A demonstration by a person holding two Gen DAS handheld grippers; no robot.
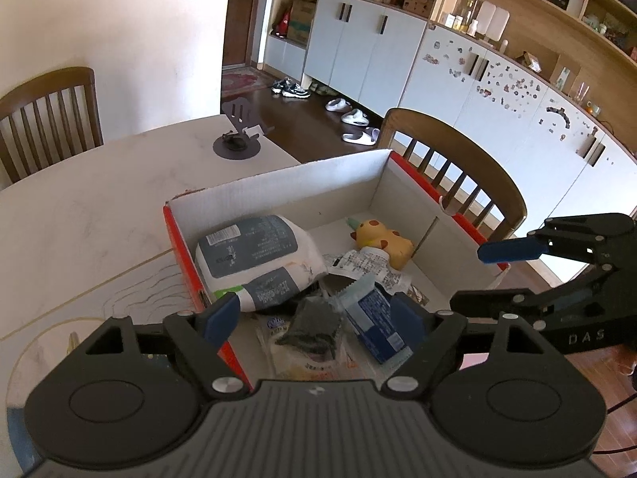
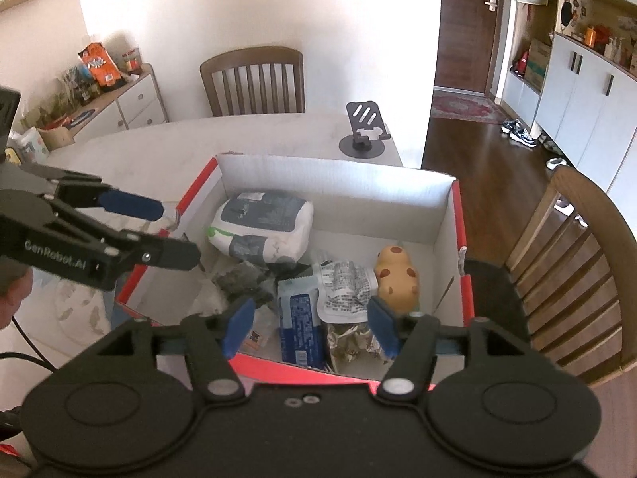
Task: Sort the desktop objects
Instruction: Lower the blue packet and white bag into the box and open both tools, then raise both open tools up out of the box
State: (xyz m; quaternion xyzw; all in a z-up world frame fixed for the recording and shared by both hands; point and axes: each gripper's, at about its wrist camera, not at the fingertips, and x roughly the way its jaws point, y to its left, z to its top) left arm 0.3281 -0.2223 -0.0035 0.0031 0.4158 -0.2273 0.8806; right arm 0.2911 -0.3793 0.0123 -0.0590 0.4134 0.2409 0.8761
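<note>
Both tools hang over the near edge of a red cardboard box (image 2: 462,215) with white inner walls, which sits on the pale bench (image 1: 99,199). Left tool (image 1: 314,318): its blue-padded fingers stand apart with nothing pressed between them; below the gap lie a dark crumpled packet (image 1: 314,324) and a blue carton (image 1: 378,318). Right tool (image 2: 310,322): its jaws are likewise apart and empty, above the same blue carton (image 2: 298,326) and a crinkled foil wrapper (image 2: 350,342).

Everything sorted so far lies inside the box. Toward its left side rests a white and grey soft pack of wipes (image 2: 262,227). A white printed sachet (image 2: 344,286) lies mid-box, touching a yellow spotted rubber toy (image 2: 398,279) near the right wall.

Beyond the box, a dark phone stand (image 2: 364,135) sits near the bench's far edge. Wooden chairs (image 2: 254,79) stand around the bench, one at the far side and one to the right. Farther off are white cabinets (image 1: 358,47), shoes (image 1: 290,89) on the dark wood floor and a brown door (image 2: 466,32).
</note>
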